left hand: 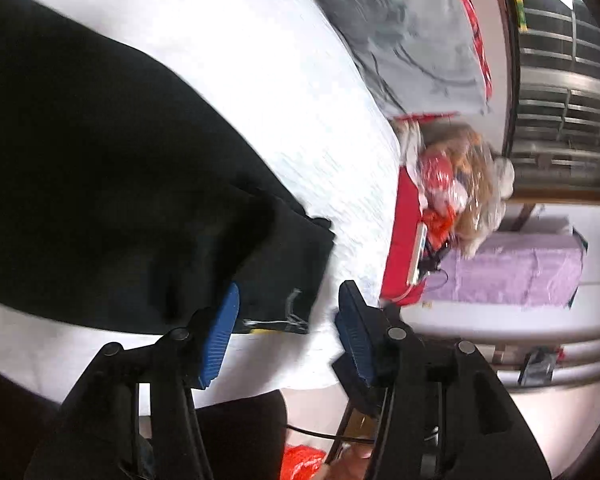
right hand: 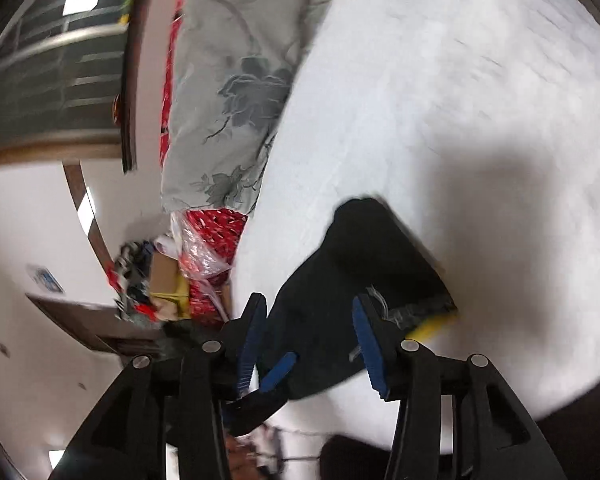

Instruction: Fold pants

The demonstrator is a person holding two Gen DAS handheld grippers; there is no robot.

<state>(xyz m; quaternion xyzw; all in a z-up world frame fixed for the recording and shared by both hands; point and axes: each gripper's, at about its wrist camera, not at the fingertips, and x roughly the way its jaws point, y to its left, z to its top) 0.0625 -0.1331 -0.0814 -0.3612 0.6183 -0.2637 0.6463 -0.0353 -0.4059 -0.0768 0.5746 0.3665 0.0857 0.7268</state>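
- Black pants (left hand: 112, 184) spread flat on the white bedsheet (left hand: 284, 92), one end near the sheet's front edge, with pale loose threads and a yellow tag there.
- Probably soft, light and limp; likely to sag and slide on itself, so best pinched at the corners of that near end, through both layers.
- Left gripper (left hand: 288, 332) just above that end, jaws partly apart, nothing between the pads.
- Right gripper (right hand: 312, 340) over the same dark cloth, jaws partly apart; no pinch visible.
- Beyond the sheet: grey flowered quilt (right hand: 220, 92), red bedding, plastic bags.
- No readable writing; tag too blurred.
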